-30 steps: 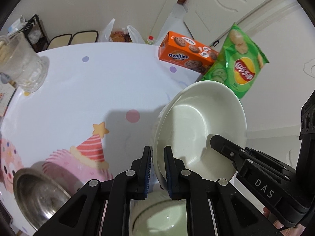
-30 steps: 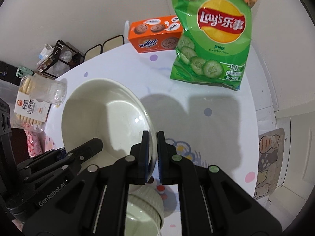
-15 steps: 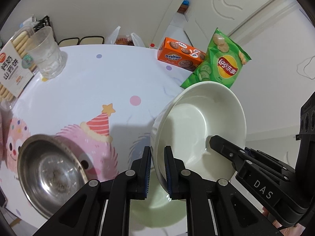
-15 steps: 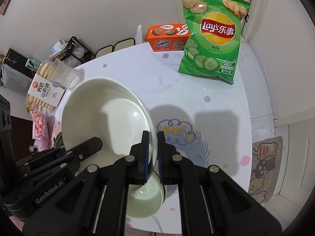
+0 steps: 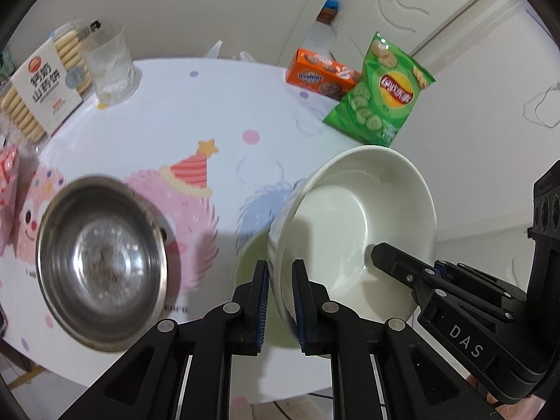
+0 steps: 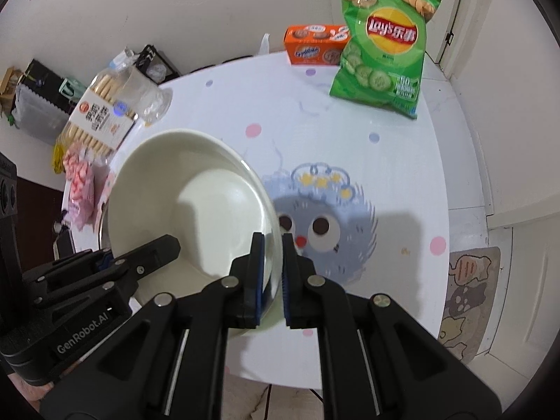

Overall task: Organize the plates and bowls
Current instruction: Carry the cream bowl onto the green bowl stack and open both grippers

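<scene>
A: Where's the white bowl (image 5: 353, 231)?

B: Held tilted above the worktop (image 5: 196, 129), the left claw (image 5: 280, 301) clamped on one rim, the right claw (image 6: 272, 273) on the opposite rim (both pinching tight).

A: Nearby?

B: A steel bowl (image 5: 101, 262) rests left; chips bag (image 6: 381, 45) farther off.

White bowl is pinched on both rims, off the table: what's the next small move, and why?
Probably carry the white bowl toward the steel bowl. The left gripper and right gripper clamp opposite rims, so move them together.
</scene>
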Demonstrator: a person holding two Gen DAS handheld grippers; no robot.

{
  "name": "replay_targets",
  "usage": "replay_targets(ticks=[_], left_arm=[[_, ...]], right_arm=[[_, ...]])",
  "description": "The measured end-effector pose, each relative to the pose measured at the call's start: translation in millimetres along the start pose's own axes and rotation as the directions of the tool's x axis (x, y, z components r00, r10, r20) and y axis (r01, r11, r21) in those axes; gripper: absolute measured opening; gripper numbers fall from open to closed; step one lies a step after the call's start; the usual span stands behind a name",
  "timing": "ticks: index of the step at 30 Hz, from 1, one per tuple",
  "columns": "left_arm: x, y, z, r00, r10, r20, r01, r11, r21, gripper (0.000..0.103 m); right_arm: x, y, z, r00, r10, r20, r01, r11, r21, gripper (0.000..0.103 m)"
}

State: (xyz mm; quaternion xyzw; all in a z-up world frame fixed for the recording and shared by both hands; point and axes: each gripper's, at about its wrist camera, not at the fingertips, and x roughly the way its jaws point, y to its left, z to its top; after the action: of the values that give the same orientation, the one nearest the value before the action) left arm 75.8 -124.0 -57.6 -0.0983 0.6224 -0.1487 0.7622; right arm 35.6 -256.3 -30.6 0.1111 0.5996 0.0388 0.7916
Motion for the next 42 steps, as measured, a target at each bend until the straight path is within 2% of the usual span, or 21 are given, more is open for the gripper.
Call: replay_targets(ticks=[8, 18, 31, 42], left_arm=[[20.3, 4.1, -22.2, 0.999, 0.016, -0.037, -0.017, 1.000, -0.011, 0.013], [40.2, 7.5, -29.1, 0.996, 0.044, -0.073, -0.045, 0.999, -0.009, 0.012], [43.2, 6.3, -27.5, 0.995, 0.055, -0.083, -0.055, 0.998, 0.008, 0.014], [44.5, 11.2, -25.2, 0.995, 0.043, -0.085, -0.044, 0.999, -0.007, 0.016]], right_arm=[[18.8, -1.3, -22.4, 0.998, -0.027, -0.062, 0.026, 1.000, -0.016, 0.011], [36.2, 2.2, -29.7, 0.991, -0.083, -0.103, 0.080, 0.996, -0.031, 0.011], [43.1, 18.3, -26.0, 0.969, -0.229, -0.098, 0.212, 0.965, -0.154, 0.013], [52.8, 17.0, -27.9, 0.963, -0.229, -0.139, 0.209, 0.967, -0.146, 0.015]])
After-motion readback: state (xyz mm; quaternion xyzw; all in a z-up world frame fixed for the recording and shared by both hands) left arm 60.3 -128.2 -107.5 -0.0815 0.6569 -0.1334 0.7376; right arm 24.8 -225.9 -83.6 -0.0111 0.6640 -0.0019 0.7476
